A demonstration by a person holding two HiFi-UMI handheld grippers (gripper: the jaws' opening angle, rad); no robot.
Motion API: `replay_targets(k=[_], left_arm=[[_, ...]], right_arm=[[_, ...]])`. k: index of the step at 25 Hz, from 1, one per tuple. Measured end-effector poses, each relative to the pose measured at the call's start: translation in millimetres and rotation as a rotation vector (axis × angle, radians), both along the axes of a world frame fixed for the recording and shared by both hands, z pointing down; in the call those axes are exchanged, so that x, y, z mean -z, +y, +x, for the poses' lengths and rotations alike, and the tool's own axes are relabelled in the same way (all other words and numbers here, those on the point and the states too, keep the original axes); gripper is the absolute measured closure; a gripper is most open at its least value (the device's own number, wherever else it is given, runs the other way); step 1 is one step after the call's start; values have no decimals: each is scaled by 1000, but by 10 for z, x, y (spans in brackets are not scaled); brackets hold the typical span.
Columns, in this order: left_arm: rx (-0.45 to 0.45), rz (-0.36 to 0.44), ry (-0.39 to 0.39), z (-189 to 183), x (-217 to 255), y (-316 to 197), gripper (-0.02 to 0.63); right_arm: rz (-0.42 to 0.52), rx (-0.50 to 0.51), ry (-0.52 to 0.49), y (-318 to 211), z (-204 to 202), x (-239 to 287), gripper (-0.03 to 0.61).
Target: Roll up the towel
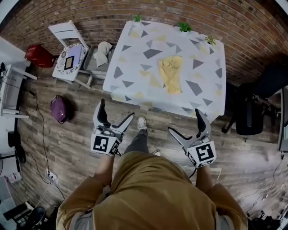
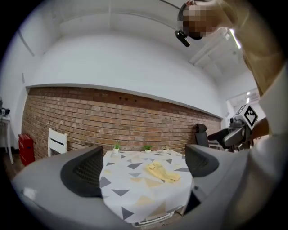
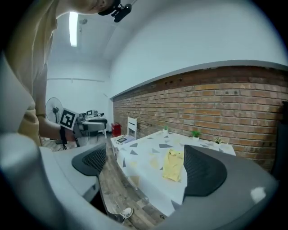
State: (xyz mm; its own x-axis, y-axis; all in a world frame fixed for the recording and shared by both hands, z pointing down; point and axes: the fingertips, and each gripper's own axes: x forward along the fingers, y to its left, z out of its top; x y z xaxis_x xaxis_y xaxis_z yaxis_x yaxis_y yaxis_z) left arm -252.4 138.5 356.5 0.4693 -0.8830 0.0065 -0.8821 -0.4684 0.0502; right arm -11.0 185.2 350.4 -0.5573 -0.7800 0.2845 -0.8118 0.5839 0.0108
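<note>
- Brick wall [image 1: 90,13] at the back; wood-plank floor [image 1: 67,148] below.
- Table [image 1: 135,67], one, against the wall, covered by a white cloth printed with grey and yellow triangles.
- Towel [image 1: 171,74], yellow, lying loose and lengthwise on the table, right of its middle. It is not rolled, and neither gripper touches it.
- Potted plants, three, small and green, in a row along the table's far edge: [image 1: 137,18], [image 1: 183,27], [image 1: 210,40].
- Left gripper [image 1: 116,109], held over the floor just short of the table's near edge. Its jaws are spread wide with nothing between the pads; its own view shows the table and towel far beyond them.
- Right gripper [image 1: 185,120], held over the floor before the table's near right corner. Its jaws are spread wide and hold nothing.
- Person, in a mustard top, standing before the table, one shoe [image 1: 141,122] showing between the grippers.
- White chair [image 1: 67,30], left of the table by the wall.
- Red object [image 1: 39,55], on the floor at far left.
- Purple bag [image 1: 59,109], on the floor left of the left gripper.
- Black office chair [image 1: 252,114], right of the table.
</note>
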Motion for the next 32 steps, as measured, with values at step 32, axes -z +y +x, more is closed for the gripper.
replay_targets(k=[32], left_arm=[[-294,-199,-77,1575,-508,-1982,17]], right_arm=[[-181,-40,103,-1817,1215,-396,48]])
